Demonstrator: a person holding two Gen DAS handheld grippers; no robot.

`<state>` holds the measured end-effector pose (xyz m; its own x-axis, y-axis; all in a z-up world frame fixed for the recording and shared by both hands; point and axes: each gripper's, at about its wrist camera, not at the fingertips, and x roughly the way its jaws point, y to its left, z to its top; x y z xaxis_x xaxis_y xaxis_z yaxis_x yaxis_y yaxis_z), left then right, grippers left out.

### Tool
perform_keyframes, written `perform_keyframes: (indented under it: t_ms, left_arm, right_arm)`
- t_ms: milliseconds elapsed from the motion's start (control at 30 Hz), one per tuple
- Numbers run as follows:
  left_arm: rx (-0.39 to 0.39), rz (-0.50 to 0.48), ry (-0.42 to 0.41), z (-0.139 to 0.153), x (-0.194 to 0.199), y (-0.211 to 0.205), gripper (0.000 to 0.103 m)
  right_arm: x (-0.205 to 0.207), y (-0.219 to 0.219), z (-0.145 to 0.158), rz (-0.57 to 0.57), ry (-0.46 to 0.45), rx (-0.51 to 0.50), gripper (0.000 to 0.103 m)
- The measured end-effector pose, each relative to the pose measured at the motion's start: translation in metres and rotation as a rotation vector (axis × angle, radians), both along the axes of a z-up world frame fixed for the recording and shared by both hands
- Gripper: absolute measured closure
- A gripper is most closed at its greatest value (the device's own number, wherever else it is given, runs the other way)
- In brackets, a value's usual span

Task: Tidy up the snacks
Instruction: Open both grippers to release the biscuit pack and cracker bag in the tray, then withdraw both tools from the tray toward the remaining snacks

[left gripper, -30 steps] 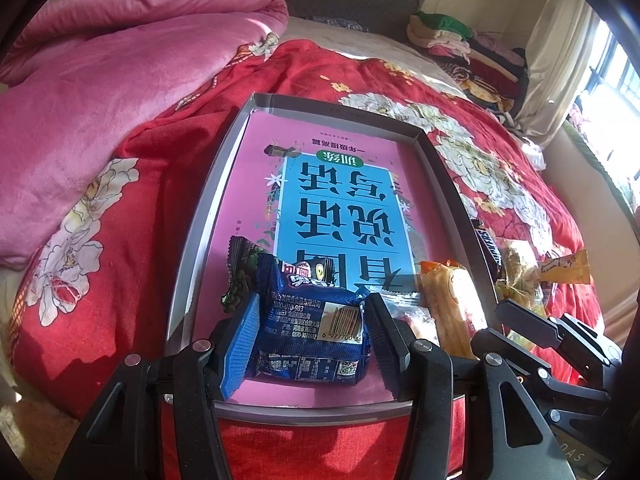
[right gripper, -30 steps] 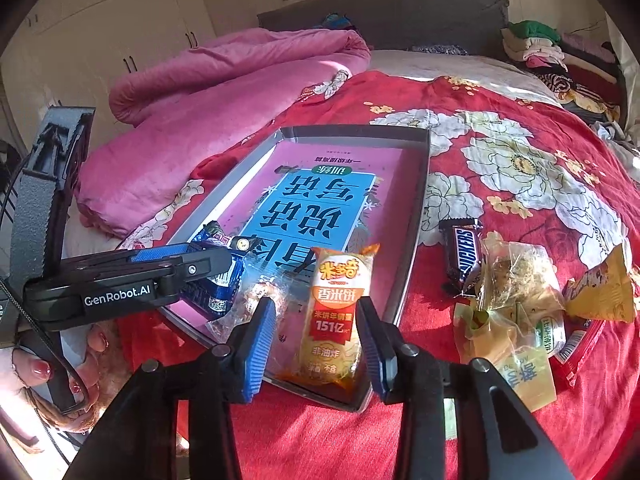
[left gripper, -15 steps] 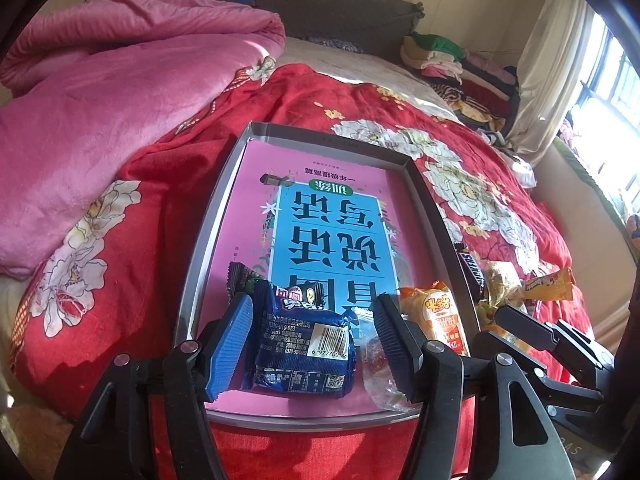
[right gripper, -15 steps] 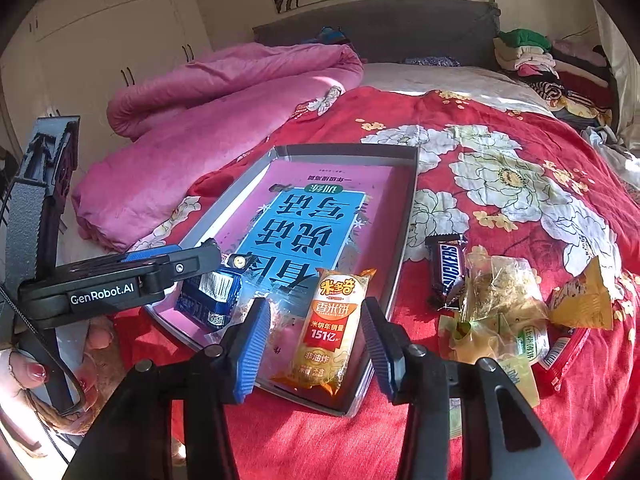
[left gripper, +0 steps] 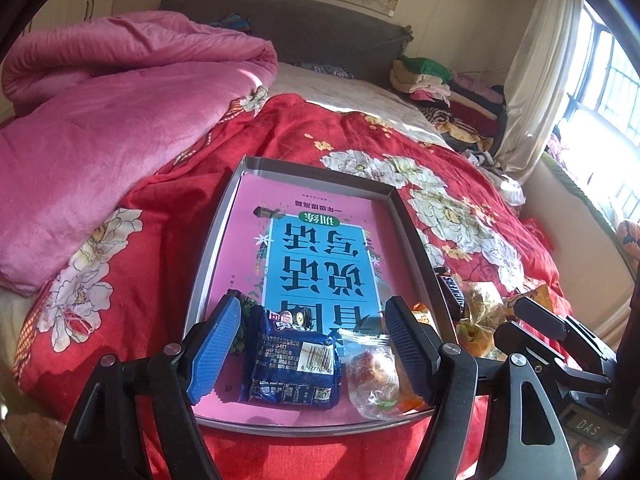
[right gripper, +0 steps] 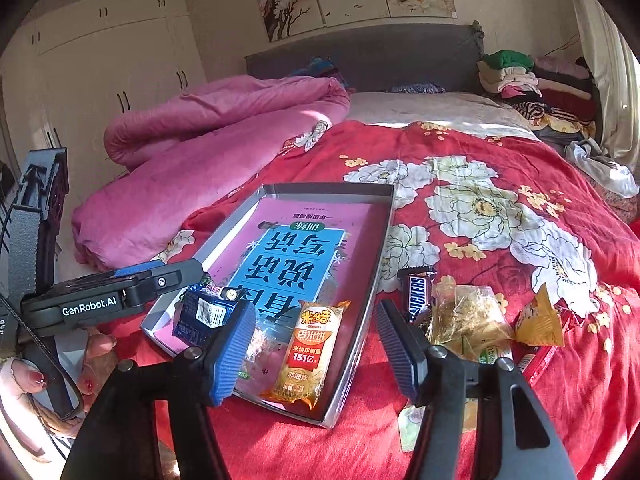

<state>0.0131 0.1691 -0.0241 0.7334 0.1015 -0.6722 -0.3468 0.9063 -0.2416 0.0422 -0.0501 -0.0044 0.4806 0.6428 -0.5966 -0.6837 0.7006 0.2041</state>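
Snacks in a shallow grey tray (right gripper: 382,240) on a red floral bed (right gripper: 500,184). Left hand-held gripper (left gripper: 314,344) spread wide, empty, above the blue packet (left gripper: 292,364) at the tray's 6 o'clock edge. Right hand-held gripper (right gripper: 316,340) likewise wide, empty, over the orange rice-cracker pack (right gripper: 308,352). Loose snack pile (right gripper: 468,316) lies at 3 o'clock, outside the rim. The tray's 12 o'clock half holds only a pink book (left gripper: 316,232).

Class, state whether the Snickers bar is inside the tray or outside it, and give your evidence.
Outside. The Snickers bar lies on the red bedspread, just beyond the tray wall, next to the other loose snacks.
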Motion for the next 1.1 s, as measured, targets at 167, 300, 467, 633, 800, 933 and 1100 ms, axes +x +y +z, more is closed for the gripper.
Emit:
perform_keyframes:
  t_ms: [167, 300, 467, 633, 800, 933, 1100]
  left_arm:
    - [0.018, -0.009, -0.047, 0.011, -0.007, -0.004, 0.025]
    - [0.004, -0.025, -0.061, 0.016, -0.009, -0.008, 0.025]
    - [-0.004, -0.032, -0.064, 0.020, -0.011, -0.012, 0.025]
    - [-0.013, -0.031, -0.067, 0.029, -0.015, -0.017, 0.025]
    - [-0.028, -0.041, -0.073, 0.037, -0.017, -0.023, 0.025]
    - [-0.029, -0.054, -0.081, 0.043, -0.018, -0.029, 0.025]
    - [-0.037, -0.069, -0.076, 0.048, -0.016, -0.035, 0.025]
  right_arm:
    - [-0.002, -0.008, 0.010, -0.016, -0.036, 0.011, 0.031]
    - [-0.001, -0.014, 0.016, -0.027, -0.049, 0.025, 0.028]
    - [-0.003, -0.021, 0.024, -0.042, -0.083, 0.034, 0.023]
    - [-0.002, -0.032, 0.033, -0.064, -0.099, 0.050, 0.022]
    - [0.002, -0.049, 0.041, -0.100, -0.104, 0.076, 0.021]
    - [0.004, -0.063, 0.046, -0.132, -0.116, 0.083, 0.021]
    - [0.008, -0.079, 0.051, -0.162, -0.133, 0.082, 0.020]
